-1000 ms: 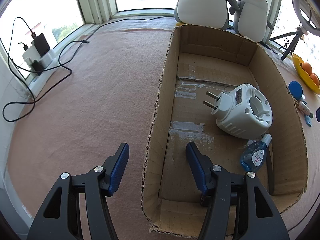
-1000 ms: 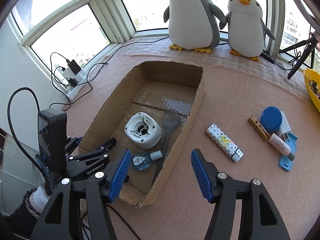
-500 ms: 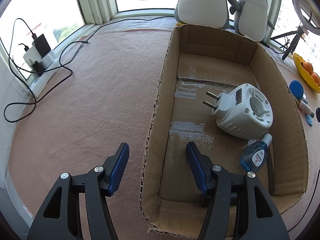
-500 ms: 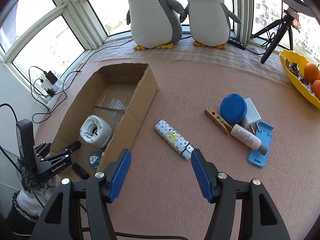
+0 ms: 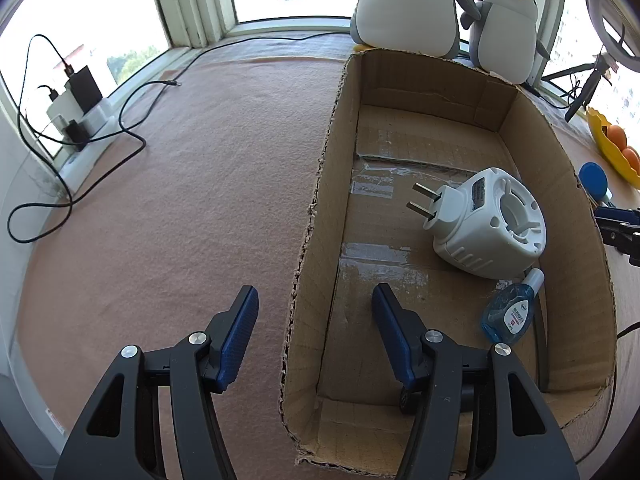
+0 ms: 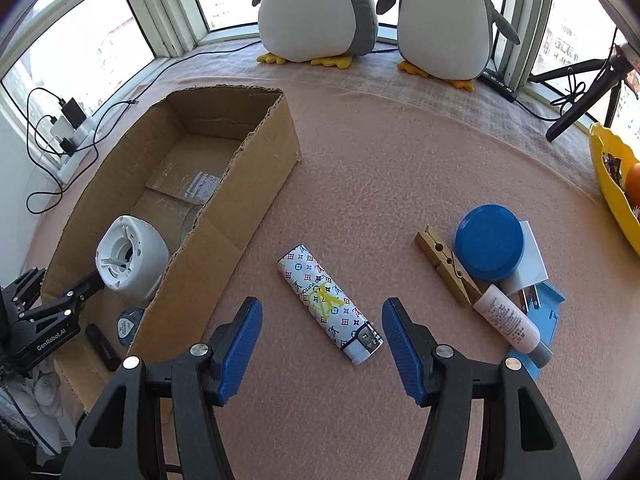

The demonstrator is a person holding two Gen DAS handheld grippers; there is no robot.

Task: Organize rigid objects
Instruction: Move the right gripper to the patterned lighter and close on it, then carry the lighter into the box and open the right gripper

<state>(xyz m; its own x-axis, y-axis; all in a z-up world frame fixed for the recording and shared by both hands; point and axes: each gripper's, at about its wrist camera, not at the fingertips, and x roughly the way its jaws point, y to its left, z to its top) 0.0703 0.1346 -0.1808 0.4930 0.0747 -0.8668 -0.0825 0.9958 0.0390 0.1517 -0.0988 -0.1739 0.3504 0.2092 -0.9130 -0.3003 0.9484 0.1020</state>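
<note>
The left gripper (image 5: 312, 320) stands open astride the near left wall of the box (image 5: 560, 208), one finger outside and one inside, neither pad touching the cardboard and nothing held. The right gripper (image 6: 322, 332) hangs to the right of the box, jaws about half apart and empty, over a patterned lighter (image 6: 328, 300) that lies flat on the mat just beside the box's right wall. The pink felt mat (image 5: 180, 200) covers the whole surface around the box. Further right of the box lie a clothespin (image 6: 444, 270), a blue lid (image 6: 489, 242), a white tube (image 6: 508, 322), a white charger (image 6: 530, 260) and a blue case (image 6: 544, 320), bunched and touching. Left of the box, cables run to a power strip (image 5: 76, 120) by the window. Beyond the box two plush penguins (image 6: 316, 4) stand at the bay windows, a tripod (image 6: 580, 92) to their right. The box is open-topped, with tape on its floor. In its near end lie a dark stick (image 6: 102, 346) and a small blue bottle (image 5: 510, 312); just past the bottle lies a white plug-in unit (image 5: 488, 228) on its side, prongs towards the left wall. Far right of the box, a yellow bowl (image 6: 612, 188) holds oranges.
</note>
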